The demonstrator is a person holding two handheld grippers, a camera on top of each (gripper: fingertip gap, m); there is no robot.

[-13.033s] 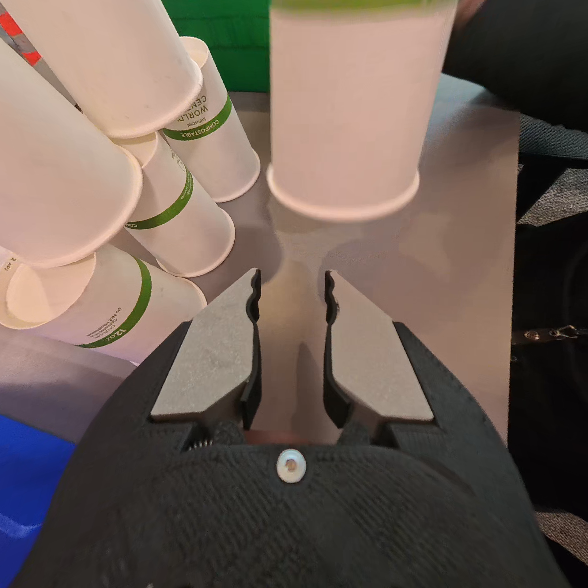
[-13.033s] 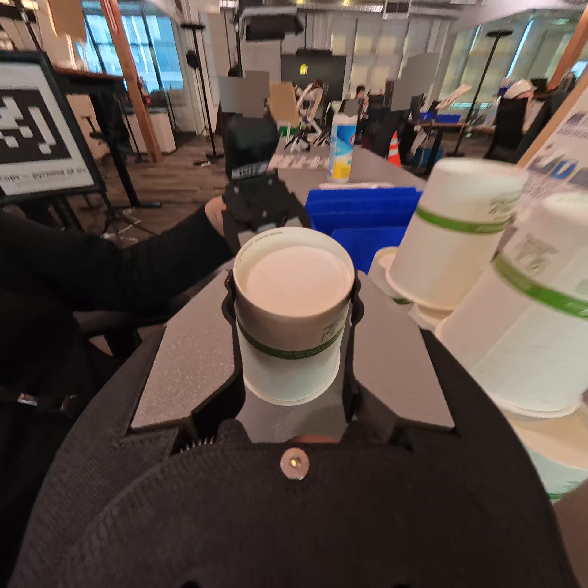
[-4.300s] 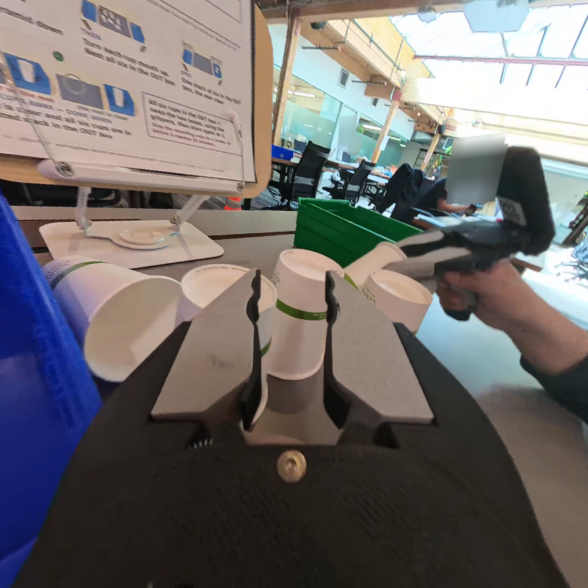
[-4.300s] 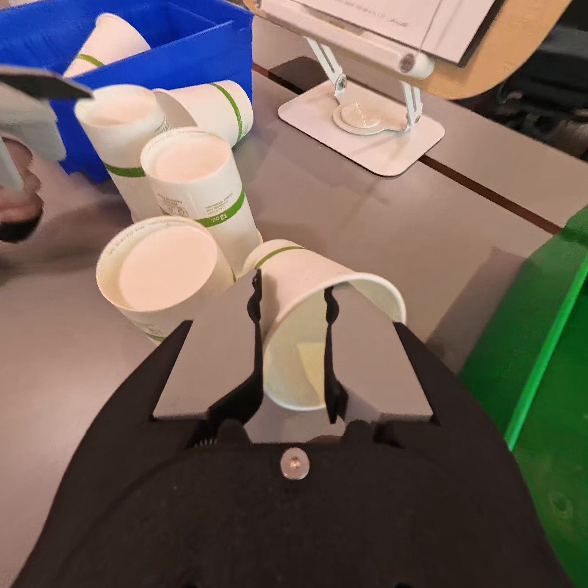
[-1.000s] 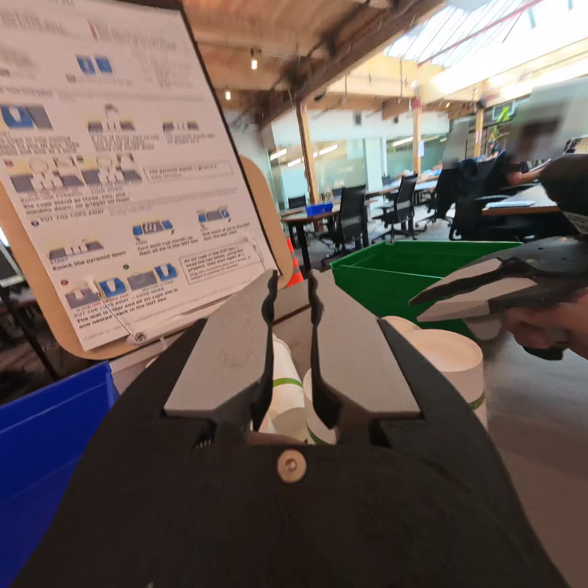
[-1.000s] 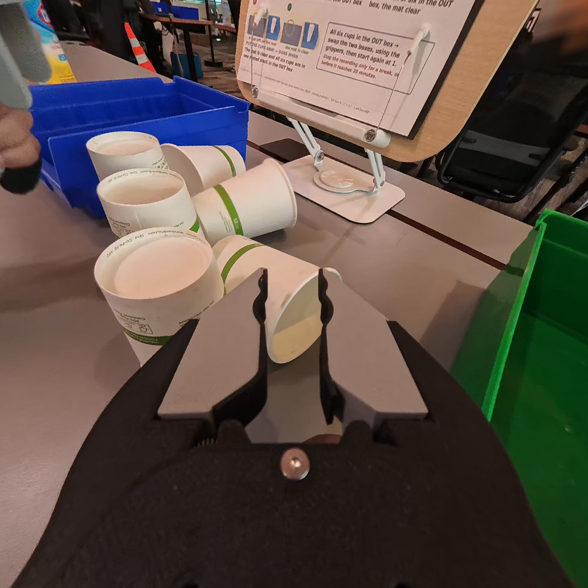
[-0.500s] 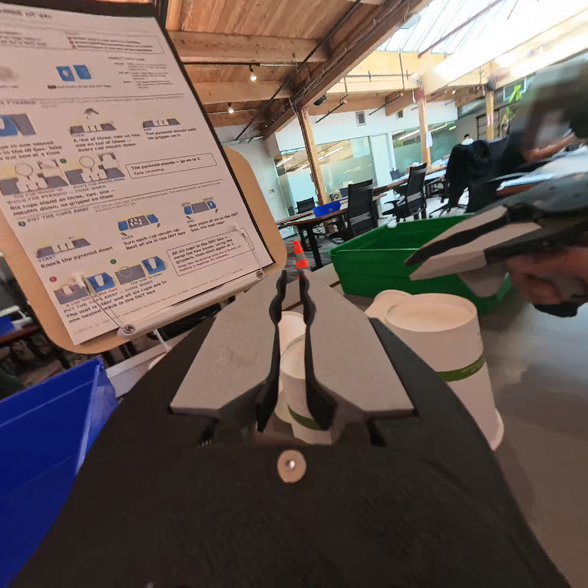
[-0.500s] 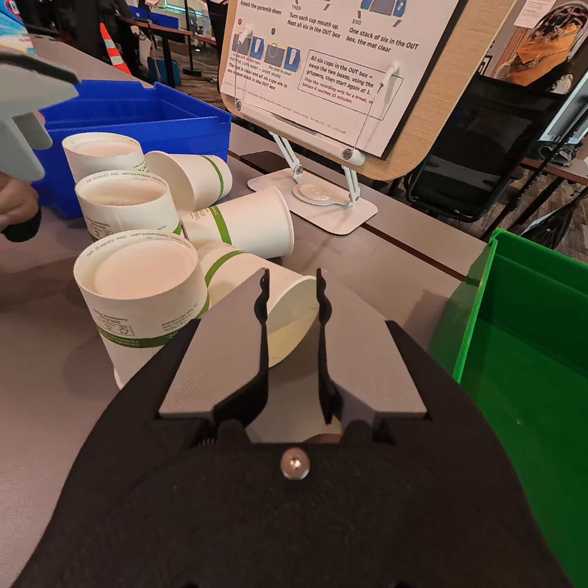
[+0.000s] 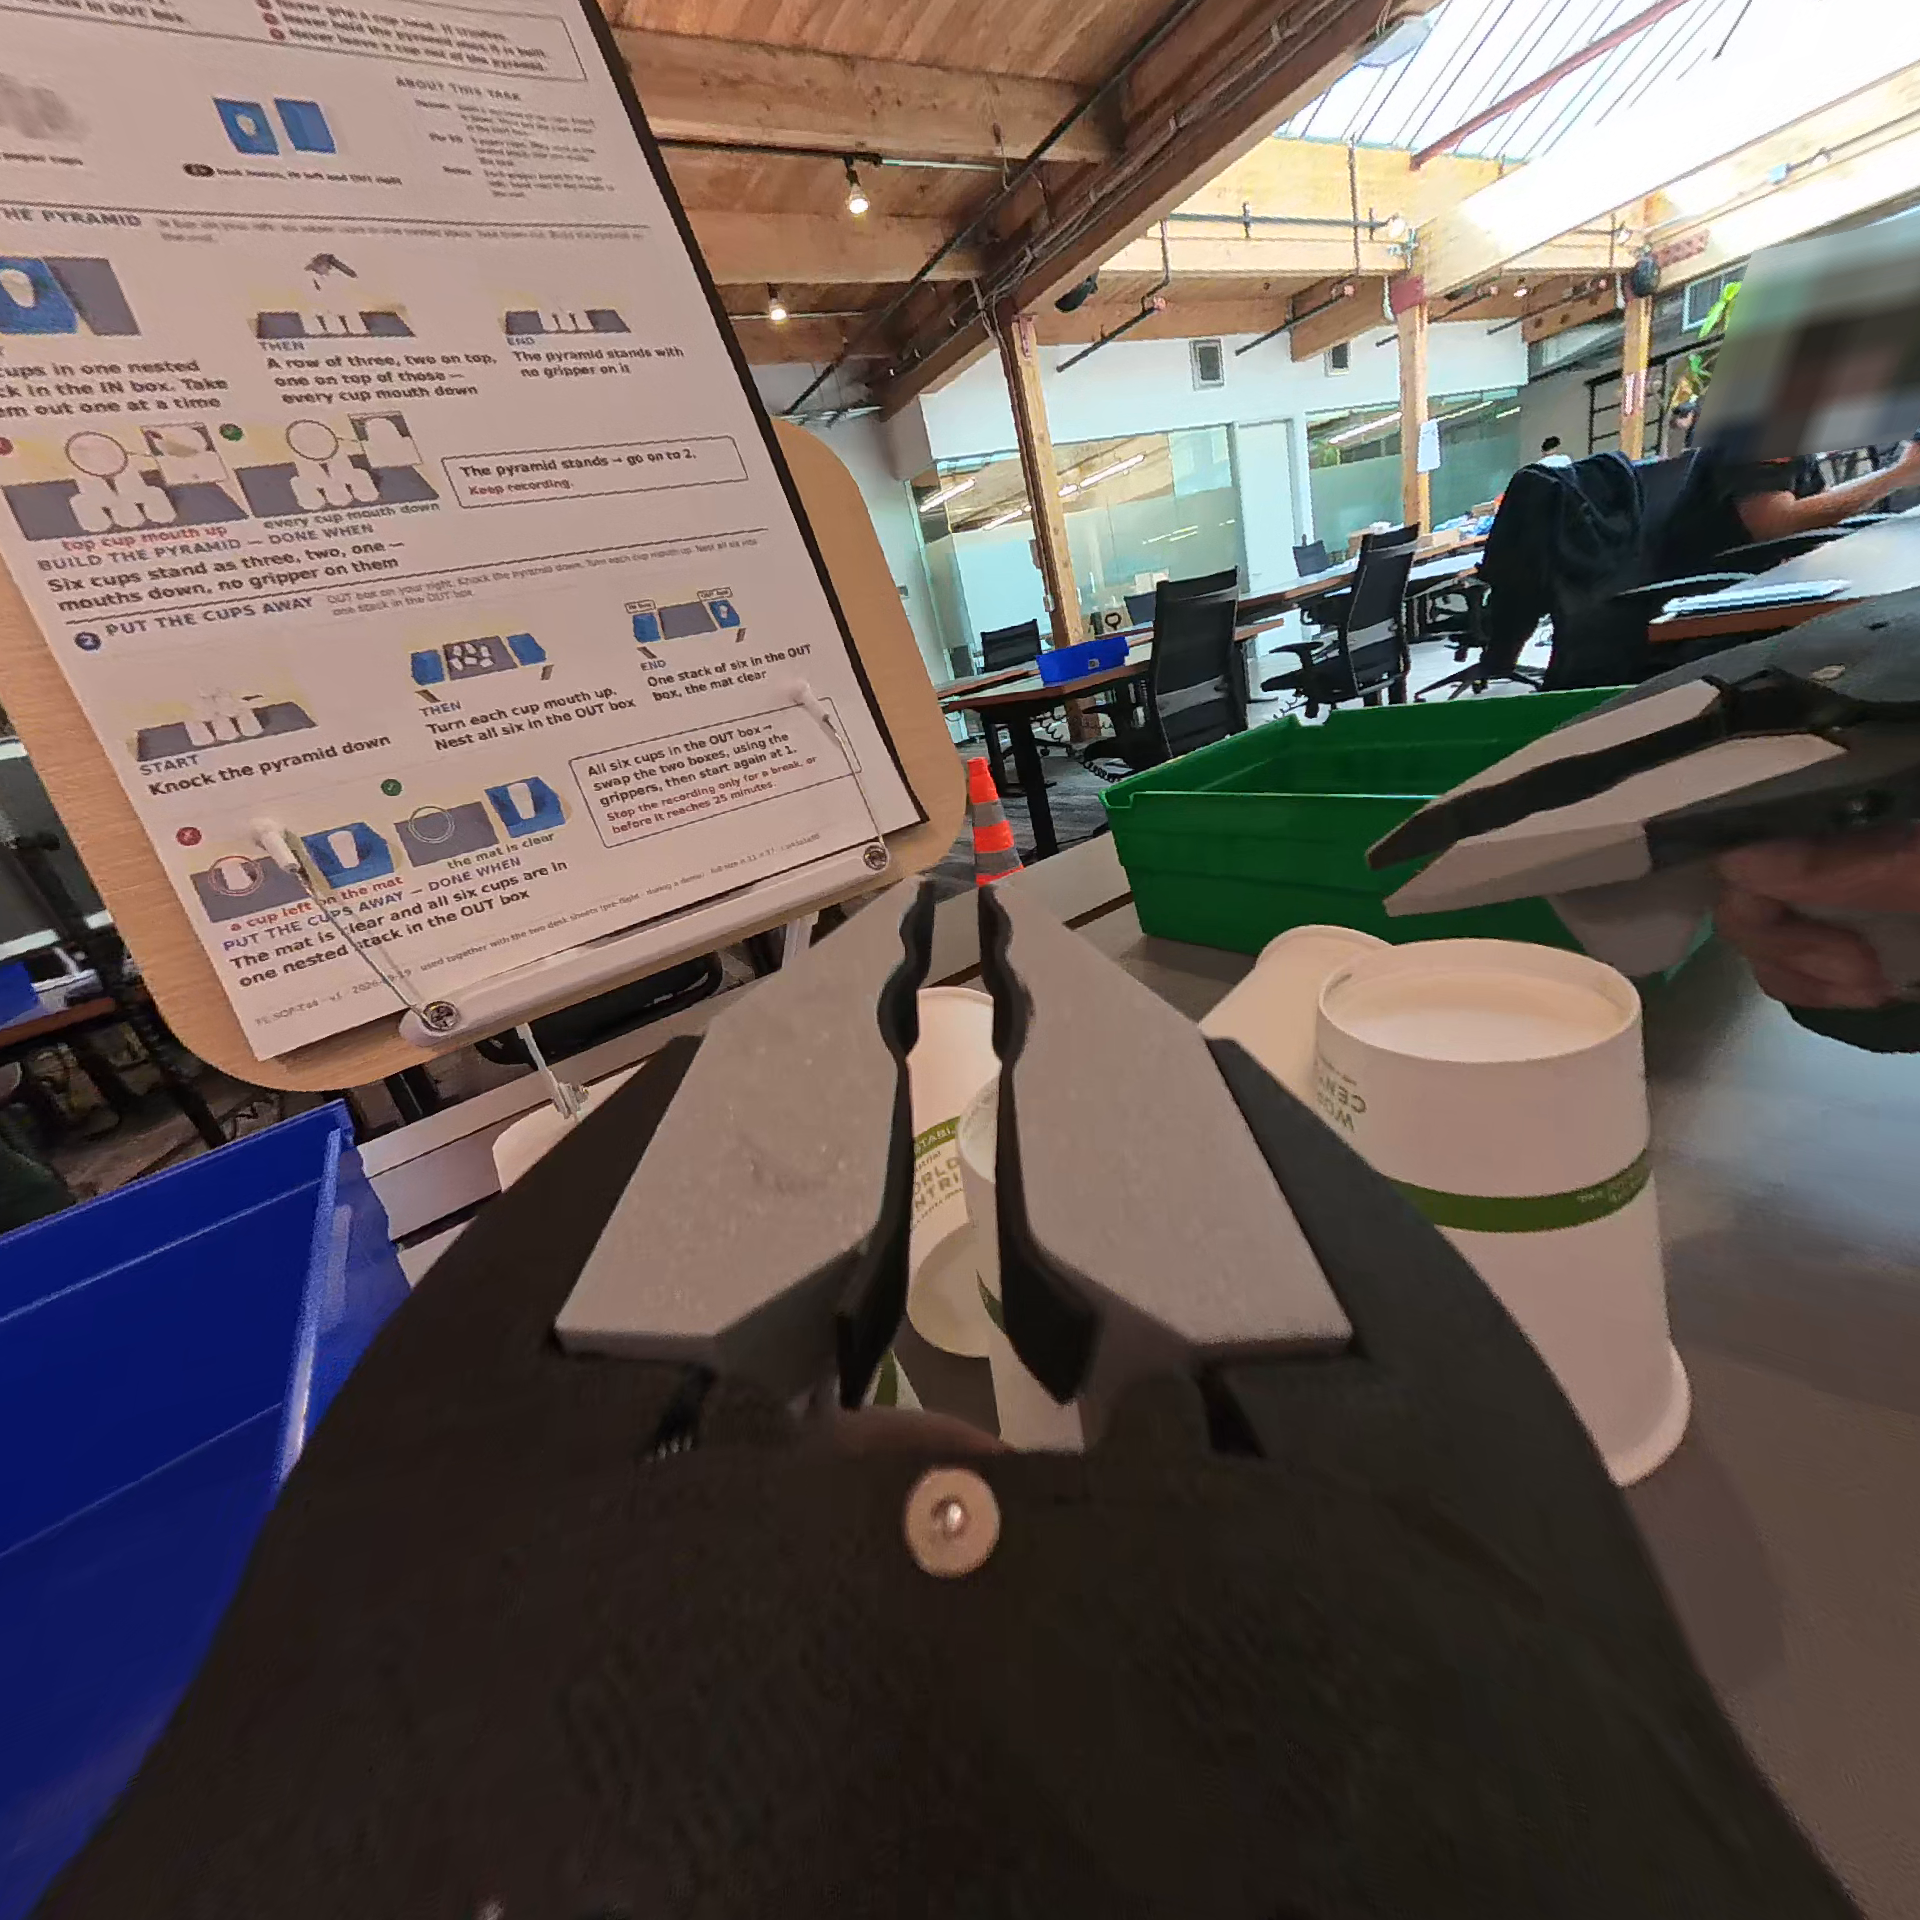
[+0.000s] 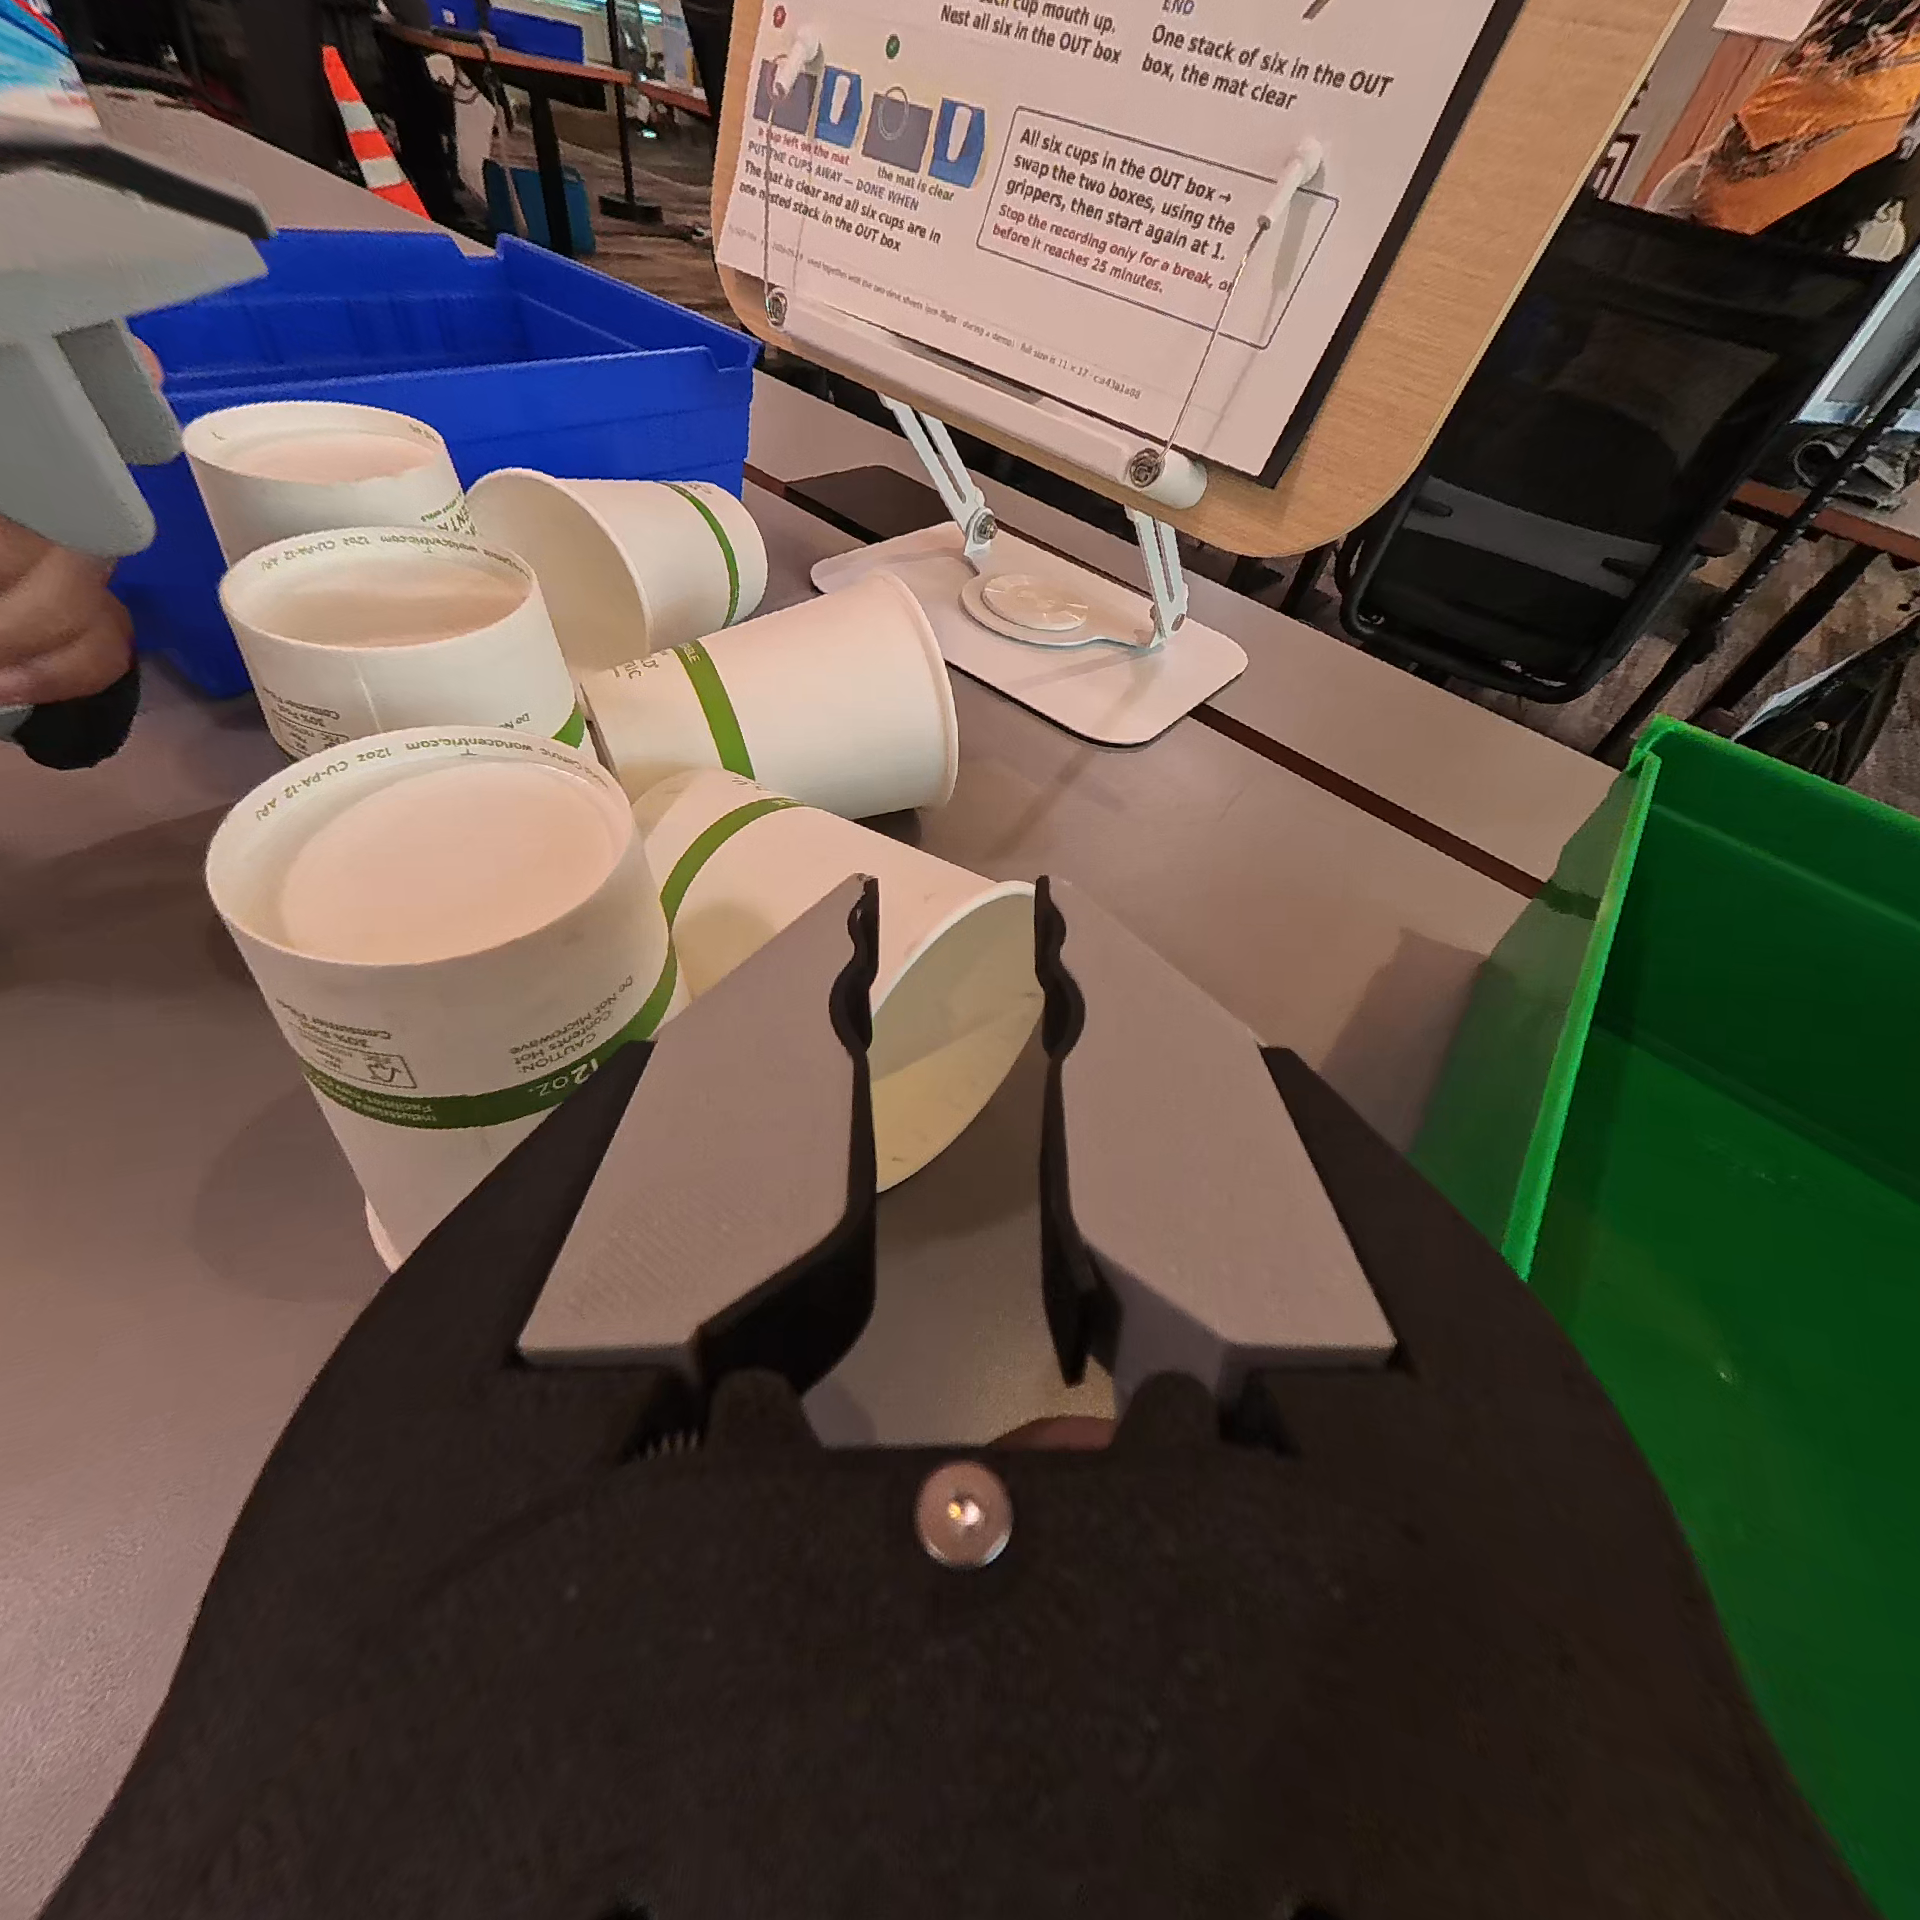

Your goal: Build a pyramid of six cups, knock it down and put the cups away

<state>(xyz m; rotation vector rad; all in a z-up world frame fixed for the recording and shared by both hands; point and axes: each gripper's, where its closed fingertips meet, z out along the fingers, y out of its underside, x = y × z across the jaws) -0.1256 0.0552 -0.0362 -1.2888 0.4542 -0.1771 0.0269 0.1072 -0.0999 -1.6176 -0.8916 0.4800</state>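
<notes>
Six white paper cups with green bands [image 10: 790,707] cluster on the smooth grey surface [image 10: 156,1299], three upright mouth-down, three toppled. The right claw [image 10: 951,914], slightly parted, frames a toppled cup's rim; the left claw [image 9: 951,914] is nearly closed, empty. Blue plastic bin [image 10: 436,343] behind, green plastic bin [image 10: 1714,1039] right.

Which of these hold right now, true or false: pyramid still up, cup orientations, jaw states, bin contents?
1. The six white paper cups with green bands stand as a pyramid. False: they are scattered on the grey tabletop.
2. Three cups lie on their sides. True, including the nearest fallen cup.
3. The nearest upright cup stands mouth up. False: mouth down, base on top.
4. The right gripper grips a cup. False: its jaws are open, holding nothing.
5. The green plastic bin shows no cups in its visible part. True.
</notes>
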